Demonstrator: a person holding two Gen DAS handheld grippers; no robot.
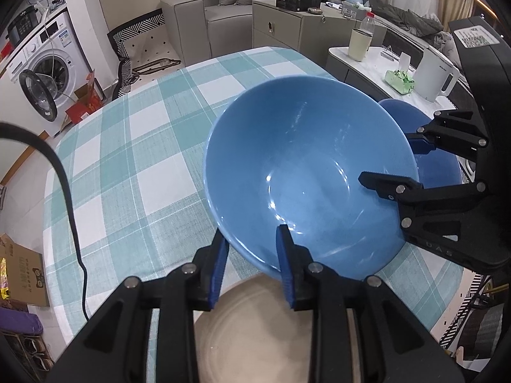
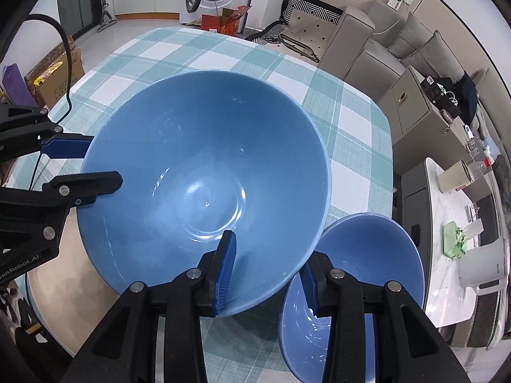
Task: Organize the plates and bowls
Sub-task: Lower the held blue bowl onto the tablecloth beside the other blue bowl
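Observation:
A large blue bowl (image 1: 306,172) (image 2: 204,172) sits tilted over a beige plate (image 1: 255,325) (image 2: 73,255) on the checked table (image 1: 143,159). My left gripper (image 1: 252,265) (image 2: 103,162) straddles the bowl's near rim, one pad inside and one outside, and the wall touches both, so it is shut on the bowl. My right gripper (image 2: 266,277) (image 1: 396,159) straddles the opposite rim. Its pads stand slightly off the wall, so it is open. A smaller blue bowl (image 2: 367,255) (image 1: 412,115) rests on the table just beyond the right gripper.
A black cable (image 1: 70,207) trails over the table's left side. Off the table edge, a low counter holds a white kettle (image 1: 434,79), a beige cup (image 1: 359,44) and a green pack. A sofa (image 1: 204,9), a cabinet and a washing machine (image 1: 48,70) stand farther off.

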